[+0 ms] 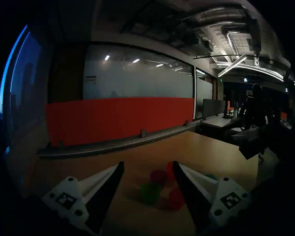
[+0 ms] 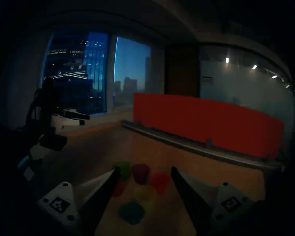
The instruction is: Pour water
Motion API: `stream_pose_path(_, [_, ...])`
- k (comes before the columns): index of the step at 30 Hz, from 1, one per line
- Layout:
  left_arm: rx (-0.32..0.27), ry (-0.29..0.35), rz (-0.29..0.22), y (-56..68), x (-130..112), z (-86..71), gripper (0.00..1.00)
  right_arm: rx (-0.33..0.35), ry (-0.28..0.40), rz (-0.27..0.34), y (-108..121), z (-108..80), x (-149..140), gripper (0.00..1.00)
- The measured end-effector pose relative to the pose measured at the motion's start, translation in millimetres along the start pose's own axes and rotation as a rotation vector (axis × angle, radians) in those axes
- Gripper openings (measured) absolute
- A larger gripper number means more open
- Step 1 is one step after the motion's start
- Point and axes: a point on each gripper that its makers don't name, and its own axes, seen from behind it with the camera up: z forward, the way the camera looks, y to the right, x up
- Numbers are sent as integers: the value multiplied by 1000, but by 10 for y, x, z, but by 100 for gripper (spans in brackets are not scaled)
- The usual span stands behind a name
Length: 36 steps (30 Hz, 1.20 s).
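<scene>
- Well, in the left gripper view your left gripper (image 1: 147, 173) hung low over the wooden table (image 1: 214, 151), its jaws spread wide with nothing between them.
- Through that gap you looked at the cups (image 1: 160, 177) standing in a tight cluster on the table, just past the fingertips. A magenta cup (image 1: 158, 175) stood at the back, a green cup (image 1: 150, 192) in front of it, and a red cup (image 1: 176, 198) close beside the right-hand finger.
- A teal cup (image 1: 210, 177) showed past the outer side of that finger.
- The room was dim, and you could not tell whether any cup held water.
- A red partition (image 1: 120, 118) ran along the table's far edge, with a frosted glass wall (image 1: 139, 78) above it.
- Your right gripper (image 1: 249, 143) hung over the table's right end, too dark there to read its jaws.
- In the right gripper view that gripper (image 2: 144, 170) also hung low over the table (image 2: 108, 145), jaws wide and empty.
- The cups sat just ahead of it. The green cup (image 2: 122, 169), magenta cup (image 2: 141, 173) and red cup (image 2: 160, 181) made a back row, a yellow cup (image 2: 145, 193) stood nearer, and a blue cup (image 2: 131, 211) was nearest of all.
- The left gripper (image 2: 63, 120) was off to the left, in front of windows (image 2: 84, 70) onto a dusk skyline.
</scene>
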Motion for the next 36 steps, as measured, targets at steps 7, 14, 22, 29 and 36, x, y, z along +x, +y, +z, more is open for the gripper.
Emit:
stream_pose_path(7, [-8, -37, -2, -32, -264, 91, 91, 24, -65, 8, -23, 55, -301, 100])
stream_pose_path(14, [-10, -65, -5, -52, -508, 145, 92, 46, -119, 14, -90, 94, -574, 100])
stream_pose_path(22, [-17, -90, -7, -36, -734, 191, 91, 56, -169, 8, -128, 139, -817, 100])
stream_pose_path(29, [-21, -111, 13, -8, -913, 227, 91, 67, -206, 3, -190, 168, -1028, 100])
stream_pose_path(36, [-26, -129, 9, 28, -1067, 276, 92, 77, -245, 9, -251, 194, -1254, 100])
